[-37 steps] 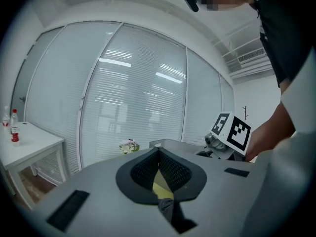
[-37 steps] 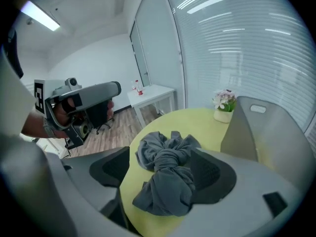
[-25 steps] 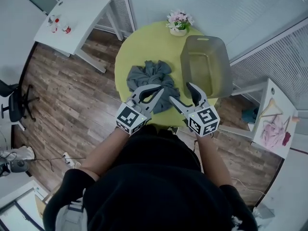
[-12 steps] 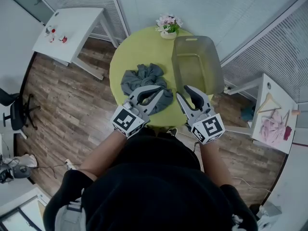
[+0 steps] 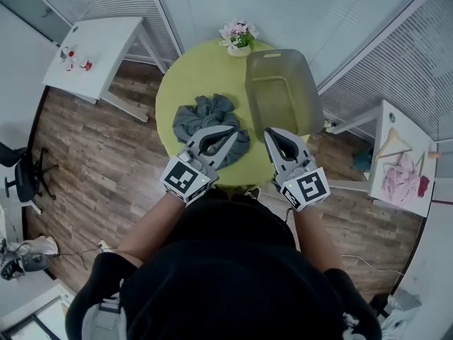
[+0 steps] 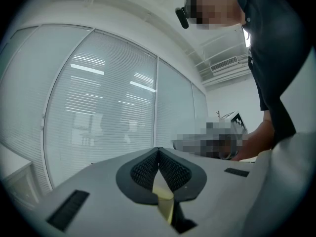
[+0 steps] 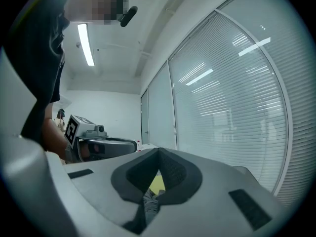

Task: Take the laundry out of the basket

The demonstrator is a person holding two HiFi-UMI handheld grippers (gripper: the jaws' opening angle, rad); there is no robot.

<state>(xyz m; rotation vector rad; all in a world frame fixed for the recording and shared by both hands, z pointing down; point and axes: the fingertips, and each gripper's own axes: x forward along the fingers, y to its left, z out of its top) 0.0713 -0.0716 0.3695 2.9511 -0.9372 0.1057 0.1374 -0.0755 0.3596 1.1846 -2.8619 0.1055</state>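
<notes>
Seen from above, a person in a dark top stands at a round yellow-green desk (image 5: 191,76), holding one tool in each hand just over its near edge.

The left tool (image 5: 231,134) hangs over the near side of the laundry. Its jaws are together at the tips, with nothing between them. The right tool (image 5: 272,134) is beside the near end of the basket. Its jaws have just closed and now meet tip to tip, also on nothing.

The laundry (image 5: 205,115) is a crumpled heap of grey cloth lying on the desk, just left of the basket and apart from it. The basket (image 5: 311,83) is a translucent rectangular tub on the right side of the desk, and it looks empty. A small pot of pink flowers (image 5: 238,40) stands at the far edge.

With the cloth already out on the desk, the task appears to be finished or nearly so.

The cloth looks soft, light and limp. It would sag and trail when lifted rather than keep its shape. The best place to take hold is probably one of the raised, bunched folds on top of the heap, pinched deep so that several layers are caught and the fabric does not slip free.
</notes>
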